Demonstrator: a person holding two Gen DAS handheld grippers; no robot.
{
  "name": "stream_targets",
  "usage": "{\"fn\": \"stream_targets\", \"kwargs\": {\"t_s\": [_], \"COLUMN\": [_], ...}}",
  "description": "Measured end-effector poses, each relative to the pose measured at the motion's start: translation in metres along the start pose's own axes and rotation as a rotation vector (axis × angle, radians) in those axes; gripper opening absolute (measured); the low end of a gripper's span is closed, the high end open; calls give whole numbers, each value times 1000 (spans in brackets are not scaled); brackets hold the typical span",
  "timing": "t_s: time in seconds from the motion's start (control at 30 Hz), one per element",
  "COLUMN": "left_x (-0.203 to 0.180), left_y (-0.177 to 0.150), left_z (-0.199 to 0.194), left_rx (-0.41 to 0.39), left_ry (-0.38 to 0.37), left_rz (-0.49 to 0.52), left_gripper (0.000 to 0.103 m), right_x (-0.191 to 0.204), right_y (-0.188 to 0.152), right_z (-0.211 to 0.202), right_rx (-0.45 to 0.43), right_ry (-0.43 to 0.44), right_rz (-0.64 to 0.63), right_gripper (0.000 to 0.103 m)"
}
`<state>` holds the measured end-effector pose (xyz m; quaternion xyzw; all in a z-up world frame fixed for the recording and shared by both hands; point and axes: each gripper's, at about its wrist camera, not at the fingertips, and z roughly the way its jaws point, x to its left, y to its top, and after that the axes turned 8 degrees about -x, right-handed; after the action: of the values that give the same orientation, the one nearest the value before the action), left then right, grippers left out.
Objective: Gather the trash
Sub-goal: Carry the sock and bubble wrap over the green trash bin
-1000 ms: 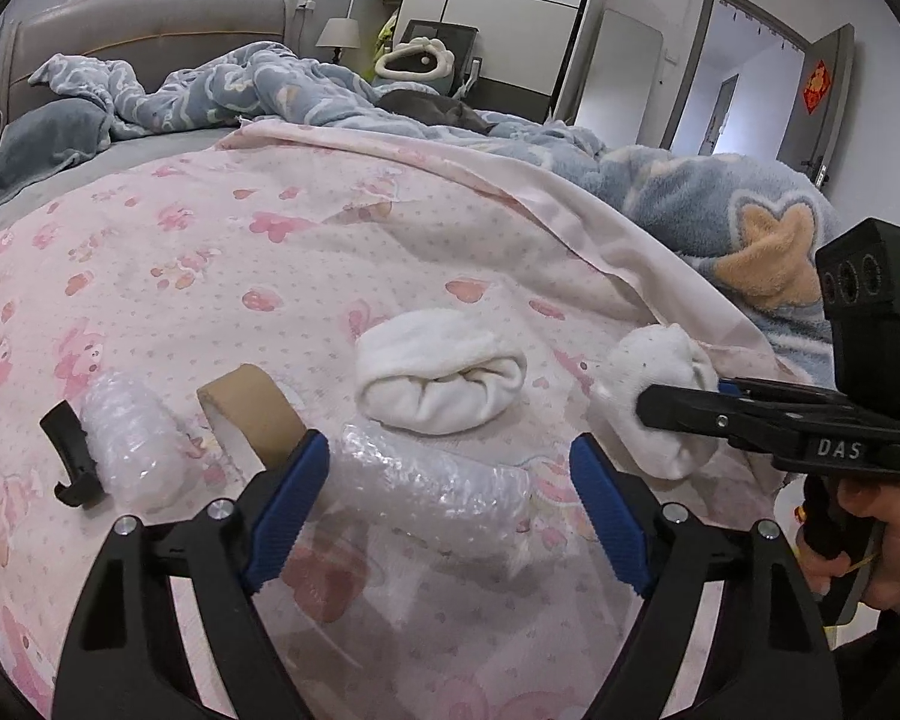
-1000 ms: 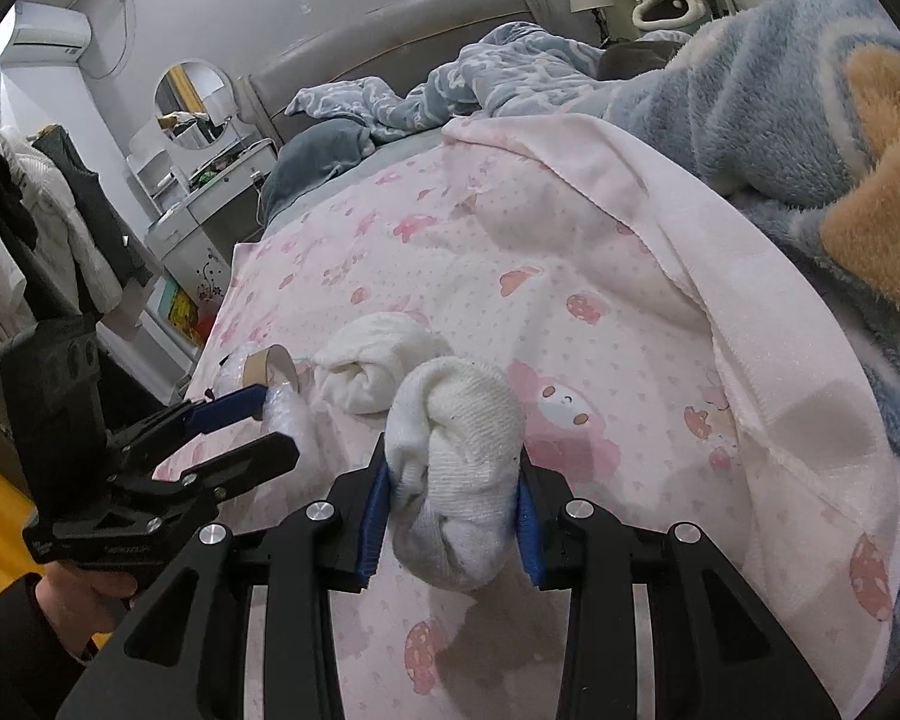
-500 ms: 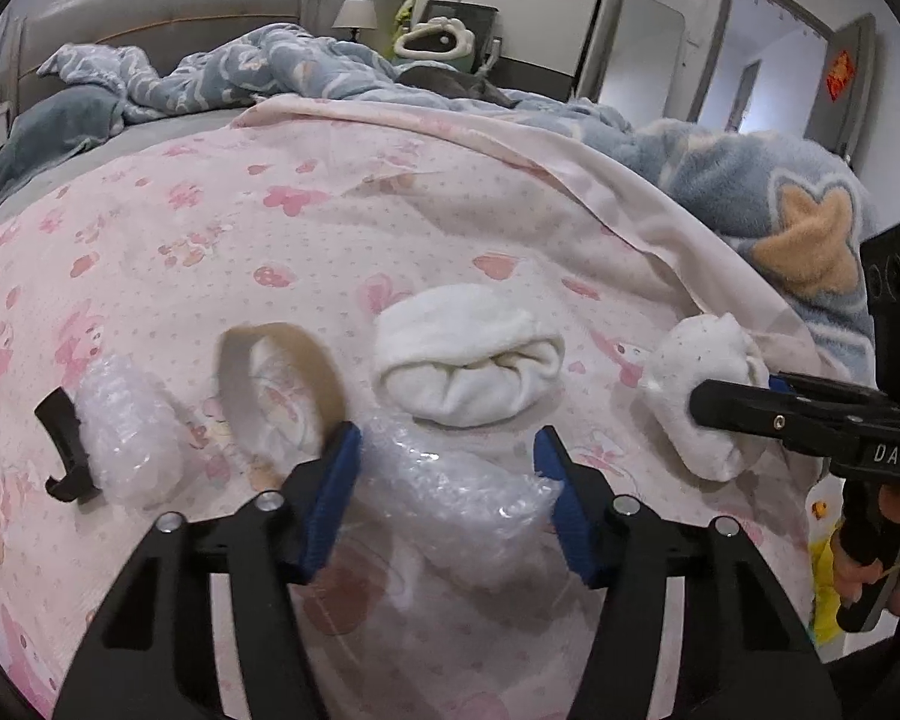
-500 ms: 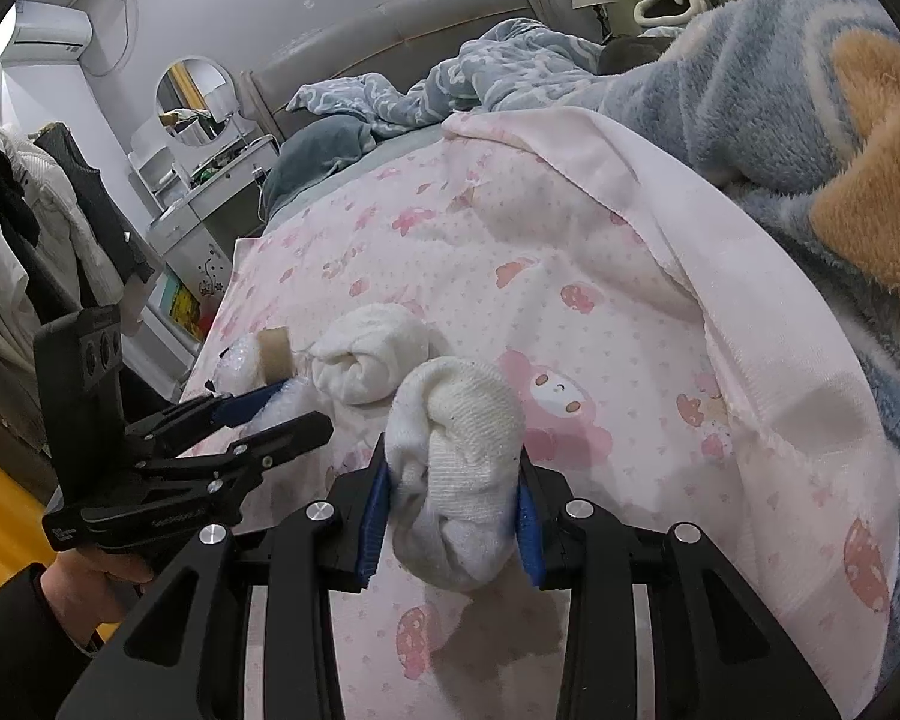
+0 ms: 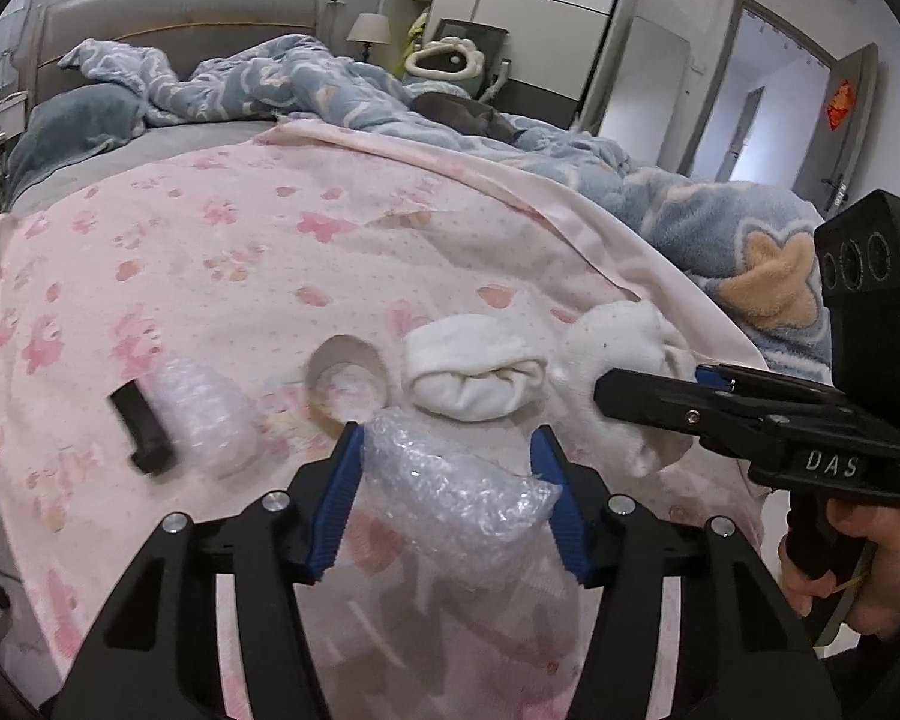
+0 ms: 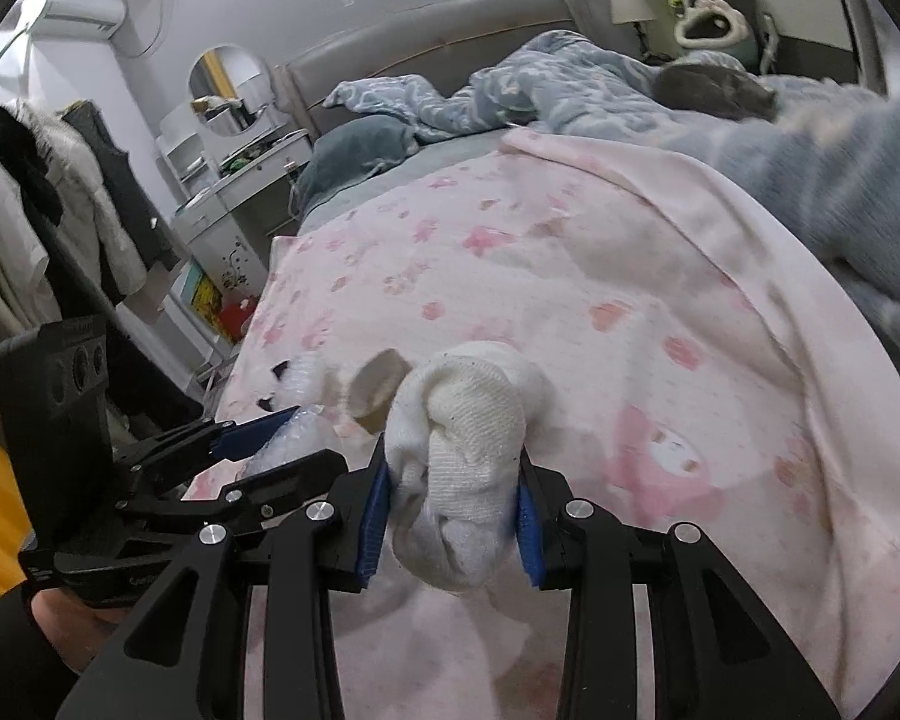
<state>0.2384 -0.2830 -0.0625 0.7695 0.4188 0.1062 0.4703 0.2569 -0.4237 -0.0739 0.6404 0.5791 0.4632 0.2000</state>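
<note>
- Writing: "DAS" in pale letters on the black body of the right hand-held gripper (image 5: 699,378), seen from the left cam. No other text can be read.
- Left hand-held gripper (image 5: 447,468): black frame w/ blue ribbed pads. Jaws are closing, and the pads press both sides of a bubble wrap wad (image 5: 456,486), clear, crinkly, roughly sausage-shaped, at the near edge of the bed.
- Right hand-held gripper (image 6: 450,495): same build, jaws clamped on a rolled white sock (image 6: 459,450), soft knit w/ small dark specks. It bulges above and below the pads.
- A hand (image 5: 864,570) grips the right tool's handle, at the lower right of the left cam. Both tools point down at a slant toward the bed.
- Pink sheet (image 5: 258,252) w/ pink flower and cartoon prints covers the bed; fluffy blue blanket (image 5: 720,222) lies beyond it.
- On the sheet: a second rolled sock (image 5: 477,372), white, just behind the wad; a cardboard ring (image 5: 345,378) beside it; a second bubble wrap lump (image 5: 204,420) further left, touching a small black hook-like piece (image 5: 141,426).
</note>
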Motion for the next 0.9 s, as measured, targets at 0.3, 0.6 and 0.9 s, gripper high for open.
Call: {"fn": "stream_targets", "kwargs": {"t_s": [0.3,0.6,0.9], "left_x": [47,99,143], "left_y": [-1,-5,-19], "left_z": [-44,-81,-106], "left_rx": [8,29,95], "left_ry": [123,220,308], "left_rz": [-60,-112,-141], "left_gripper": [59,59,59], "right_x": [56,114,160], "right_y": [11,9,2], "right_z": [20,51,82], "right_rx": [4,52,109], "right_ry": [38,95,156], "right_rz": [-94,-170,-203], "right_gripper": [36,36,36]}}
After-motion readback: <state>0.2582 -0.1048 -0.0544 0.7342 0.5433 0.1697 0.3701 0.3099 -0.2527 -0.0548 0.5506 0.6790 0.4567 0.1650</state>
